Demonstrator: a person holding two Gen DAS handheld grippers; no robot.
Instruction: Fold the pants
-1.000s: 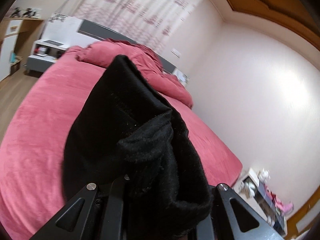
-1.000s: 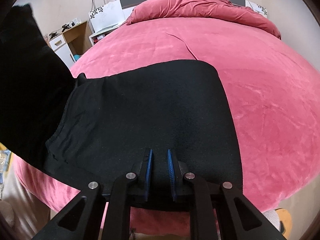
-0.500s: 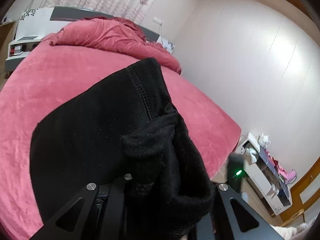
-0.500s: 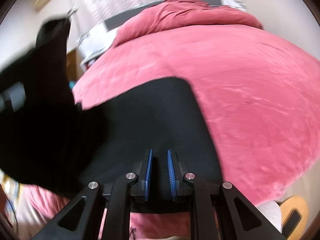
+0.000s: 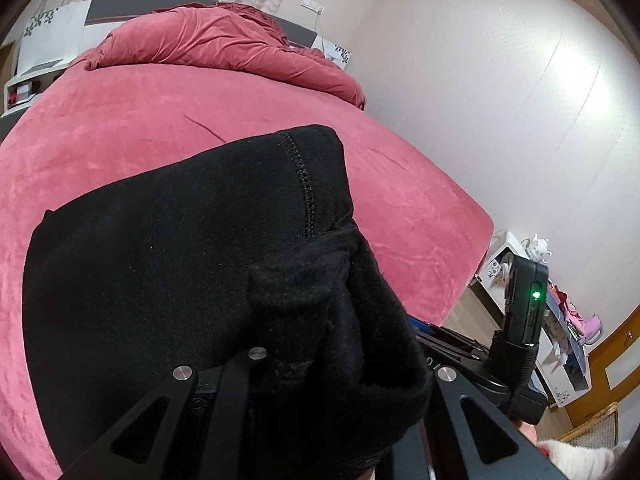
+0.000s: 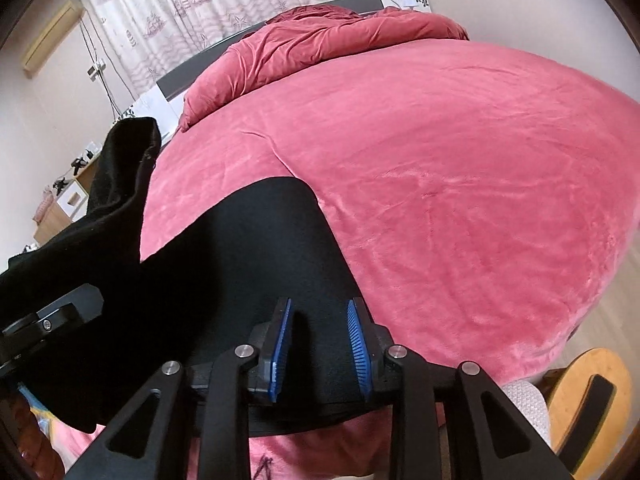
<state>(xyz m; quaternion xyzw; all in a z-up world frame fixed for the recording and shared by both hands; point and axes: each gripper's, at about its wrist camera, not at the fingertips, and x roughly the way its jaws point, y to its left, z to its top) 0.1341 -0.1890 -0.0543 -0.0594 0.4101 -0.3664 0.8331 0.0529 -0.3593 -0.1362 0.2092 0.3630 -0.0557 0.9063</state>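
Note:
Black pants (image 6: 256, 248) lie on the near edge of a pink bed (image 6: 460, 184). My left gripper (image 5: 320, 360) is shut on a bunched end of the pants (image 5: 192, 248) and holds it lifted over the flat part; its fingertips are hidden in the cloth. In the right wrist view that lifted end (image 6: 120, 184) hangs at the left by the left gripper's body (image 6: 52, 316). My right gripper (image 6: 318, 340) is open, its blue pads (image 6: 356, 344) standing apart just over the near edge of the pants, holding nothing.
A crumpled pink duvet (image 5: 224, 48) lies at the head of the bed. A white wall and low shelves (image 5: 560, 320) stand to the right. A desk with small items (image 6: 64, 200) stands at the left. A wooden stool (image 6: 592, 392) is near the bed's corner.
My left gripper has swung the lifted pants end to the right and lower over the flat part. My right gripper has opened its pads wider and tilted.

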